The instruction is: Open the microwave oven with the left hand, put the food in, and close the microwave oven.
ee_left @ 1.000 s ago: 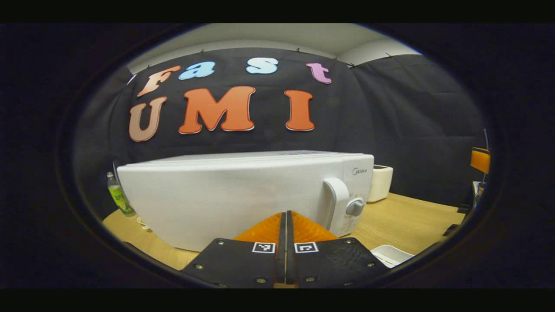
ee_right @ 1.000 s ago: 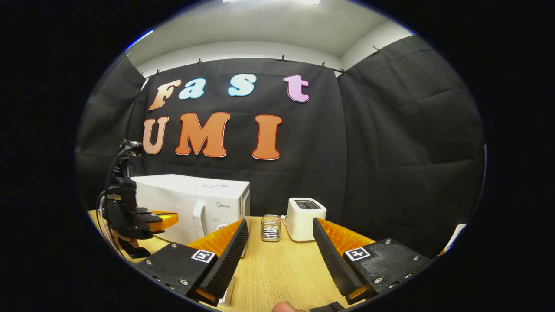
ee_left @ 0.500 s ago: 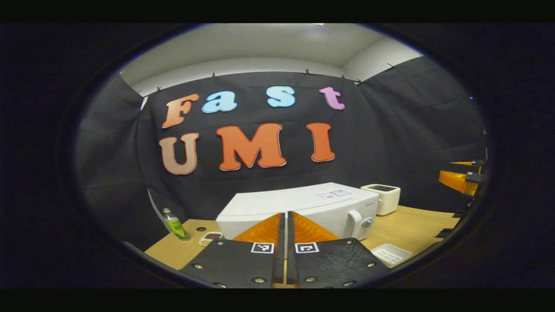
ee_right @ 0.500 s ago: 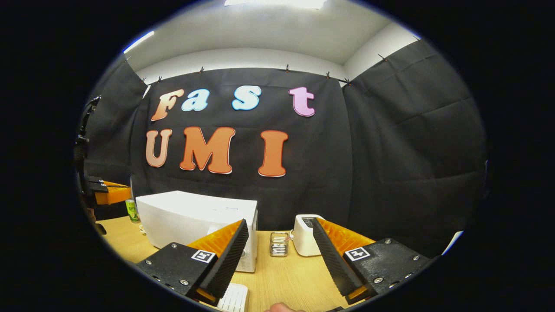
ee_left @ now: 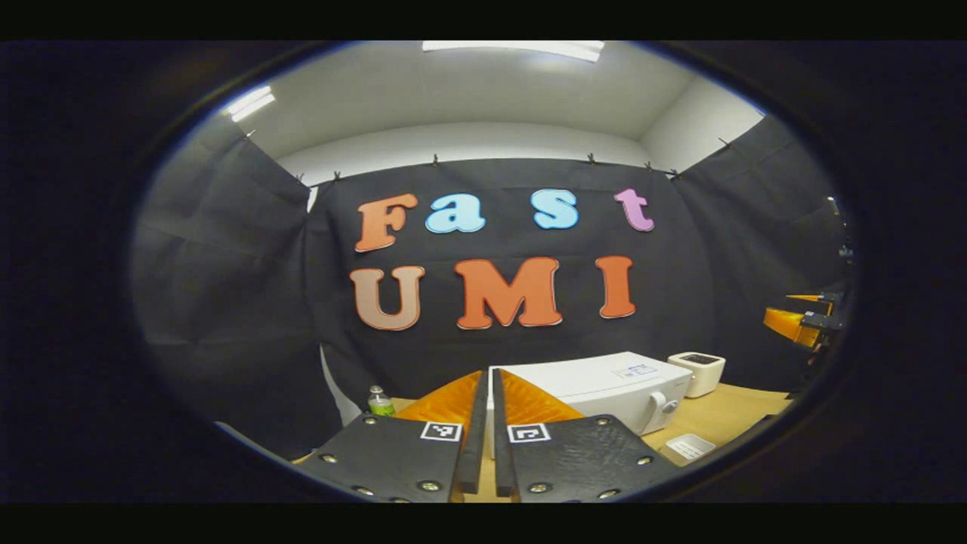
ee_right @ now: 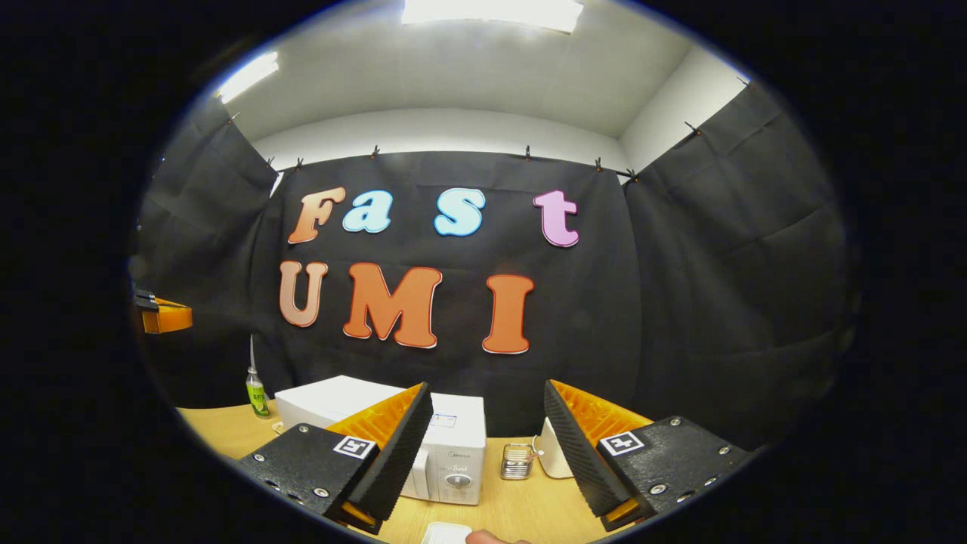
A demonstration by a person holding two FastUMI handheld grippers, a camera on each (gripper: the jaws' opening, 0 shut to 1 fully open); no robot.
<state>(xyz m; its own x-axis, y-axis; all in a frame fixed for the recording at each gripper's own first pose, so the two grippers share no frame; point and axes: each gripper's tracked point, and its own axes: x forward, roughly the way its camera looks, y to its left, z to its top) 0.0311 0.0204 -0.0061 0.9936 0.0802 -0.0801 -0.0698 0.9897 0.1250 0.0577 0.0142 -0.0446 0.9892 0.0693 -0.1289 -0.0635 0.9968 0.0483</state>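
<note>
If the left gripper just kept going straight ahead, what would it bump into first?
Probably the white microwave: it sits just beyond the left gripper, whose fingers are together. Depth is hard to judge, though.

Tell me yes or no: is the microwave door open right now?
No. In the left gripper view the microwave shows its door flush with the front, handle beside the knob, nothing swung out.
</note>
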